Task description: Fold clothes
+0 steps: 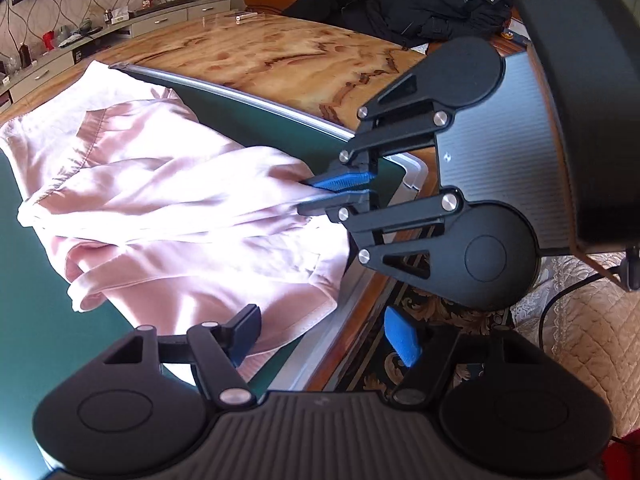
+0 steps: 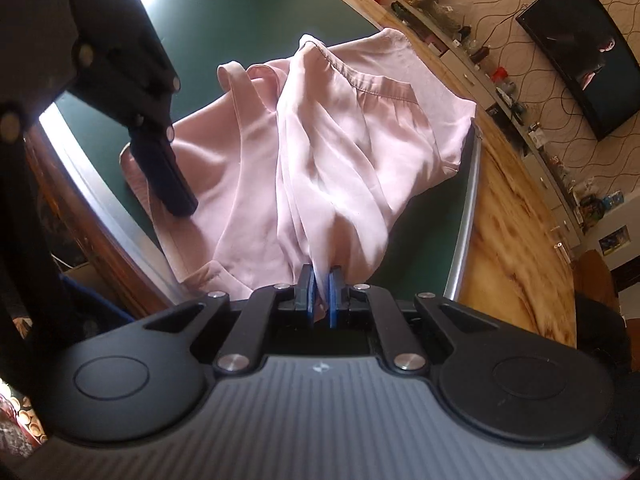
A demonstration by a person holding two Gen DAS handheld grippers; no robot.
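Note:
A pale pink garment [image 1: 160, 200] lies crumpled on a dark green mat [image 1: 36, 340]; it also shows in the right wrist view [image 2: 340, 152]. My right gripper [image 2: 321, 300] is shut on a bunched fold of the pink garment and pulls it up taut; it also shows in the left wrist view [image 1: 340, 190], pinching the cloth near the mat's right edge. My left gripper [image 1: 324, 338] is open and empty, one finger over the garment's near hem, the other beyond the mat's edge. One of its fingers [image 2: 168, 176] shows over the garment in the right wrist view.
The mat has a metal rim [image 1: 256, 100] and lies on a brown marbled table [image 1: 280, 52]. A person in dark clothes [image 1: 432, 4] sits on a sofa behind. A low cabinet with clutter [image 2: 500, 80] and a television [image 2: 584, 52] stand by the wall. Patterned carpet [image 1: 400, 312] lies below.

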